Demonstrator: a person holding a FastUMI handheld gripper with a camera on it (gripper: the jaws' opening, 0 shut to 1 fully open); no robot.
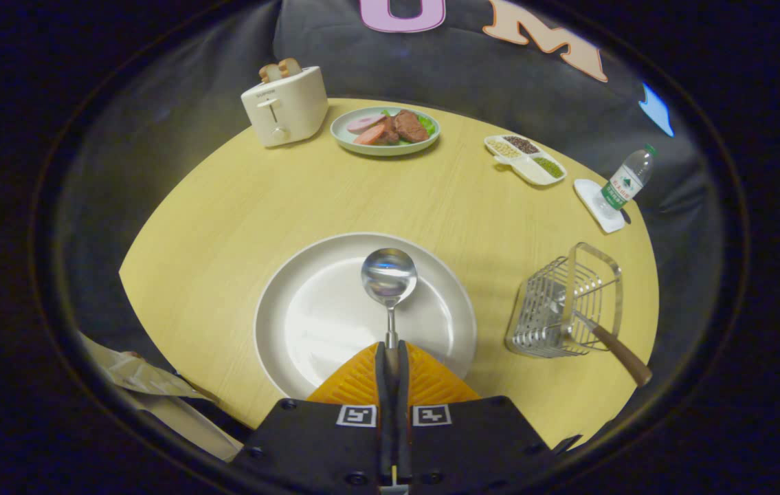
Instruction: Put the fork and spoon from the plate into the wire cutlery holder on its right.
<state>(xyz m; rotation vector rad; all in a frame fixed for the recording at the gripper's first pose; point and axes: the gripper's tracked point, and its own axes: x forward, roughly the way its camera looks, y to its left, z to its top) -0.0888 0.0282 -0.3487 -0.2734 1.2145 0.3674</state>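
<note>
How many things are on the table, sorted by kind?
Cutlery: 2, spoon gripped in the shut claw, fork in holder
Dishes: 3, plate, food plate, snack tray
Toaster: 1
Bottle: 1
Holder: 1
Total: 8

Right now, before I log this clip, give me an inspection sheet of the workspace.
Surface: round wooden table, bare between items.
Job's things: spoon held by its handle over the white plate, bowl pointing ahead; wire cutlery holder right of the plate, a brown-handled utensil already leaning in it.
Clutter: toaster with bread; plate of food; divided dish of grains; water bottle on a coaster.
Grippers: gripper shut on the spoon handle.
Cables: nothing seen.
Surroundings: black cloth wall; crumpled paper-like material beside the gripper.
</note>
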